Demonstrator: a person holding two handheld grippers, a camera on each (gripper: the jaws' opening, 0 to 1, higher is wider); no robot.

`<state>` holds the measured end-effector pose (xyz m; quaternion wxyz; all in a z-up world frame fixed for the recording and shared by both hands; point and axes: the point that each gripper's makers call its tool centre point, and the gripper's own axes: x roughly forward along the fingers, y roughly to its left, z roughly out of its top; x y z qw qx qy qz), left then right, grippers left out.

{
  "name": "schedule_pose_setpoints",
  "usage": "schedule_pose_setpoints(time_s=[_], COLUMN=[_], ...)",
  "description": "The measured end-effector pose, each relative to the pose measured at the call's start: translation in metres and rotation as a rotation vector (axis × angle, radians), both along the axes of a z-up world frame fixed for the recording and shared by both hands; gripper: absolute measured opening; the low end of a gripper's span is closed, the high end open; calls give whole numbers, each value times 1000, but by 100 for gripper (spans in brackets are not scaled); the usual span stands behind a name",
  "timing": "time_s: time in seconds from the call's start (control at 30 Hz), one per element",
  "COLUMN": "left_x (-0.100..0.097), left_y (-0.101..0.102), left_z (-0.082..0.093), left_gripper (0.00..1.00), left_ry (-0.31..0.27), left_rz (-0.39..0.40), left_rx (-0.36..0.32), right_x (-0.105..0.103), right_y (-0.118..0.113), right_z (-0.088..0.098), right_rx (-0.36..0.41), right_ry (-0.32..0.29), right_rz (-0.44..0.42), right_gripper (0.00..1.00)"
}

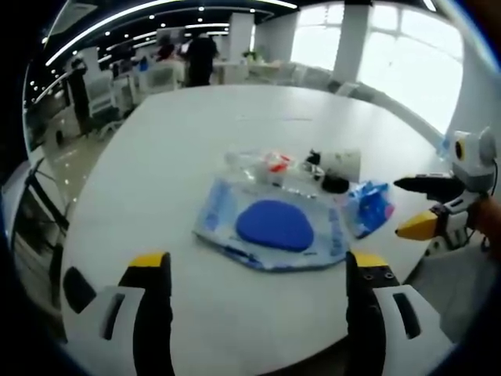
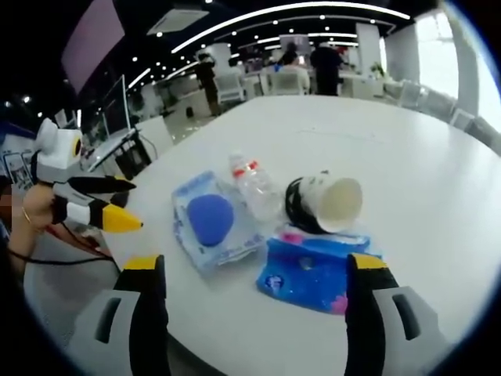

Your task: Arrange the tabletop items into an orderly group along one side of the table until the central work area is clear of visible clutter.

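Observation:
A clear pouch holding a blue disc (image 1: 270,223) (image 2: 211,219) lies near the front edge of the round white table (image 1: 235,117) (image 2: 407,149). Beside it are a blue packet (image 1: 368,207) (image 2: 313,274), a clear plastic bottle on its side (image 1: 262,164) (image 2: 254,188) and a tipped white paper cup (image 1: 340,163) (image 2: 333,202) with a black item (image 2: 296,204) against it. My left gripper (image 1: 258,265) (image 2: 129,205) is open, short of the pouch. My right gripper (image 2: 256,265) (image 1: 407,205) is open too, just before the blue packet. Neither holds anything.
The table edge curves close in front of both grippers, with floor below. A person's hand (image 2: 35,207) holds the left gripper. Far behind stand other tables, chairs and people (image 1: 200,55), and bright windows (image 1: 391,47). A monitor (image 2: 117,106) stands off the table.

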<state>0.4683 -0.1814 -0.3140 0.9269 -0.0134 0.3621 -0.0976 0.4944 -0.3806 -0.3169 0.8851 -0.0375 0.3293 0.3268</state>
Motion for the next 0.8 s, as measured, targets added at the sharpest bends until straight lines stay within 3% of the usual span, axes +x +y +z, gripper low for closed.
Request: schedule_pose_setpoints(time_s=[0.53,0.7,0.8], left_x=[2,4,8], left_y=[0,-10,-16], left_z=[-4,-7,-6], left_gripper=[90,92,93], left_ry=[7,-3,-24], left_rz=[2,-66,-79], left_rx=[-6,26,-15], right_x=[4,0,-1], right_y=[6,11,14], right_z=[3,-2,-1], right_rx=[19,12,17], right_ry=[-24,-1,0], right_rz=[10,26,32], right_gripper=[92,92,92])
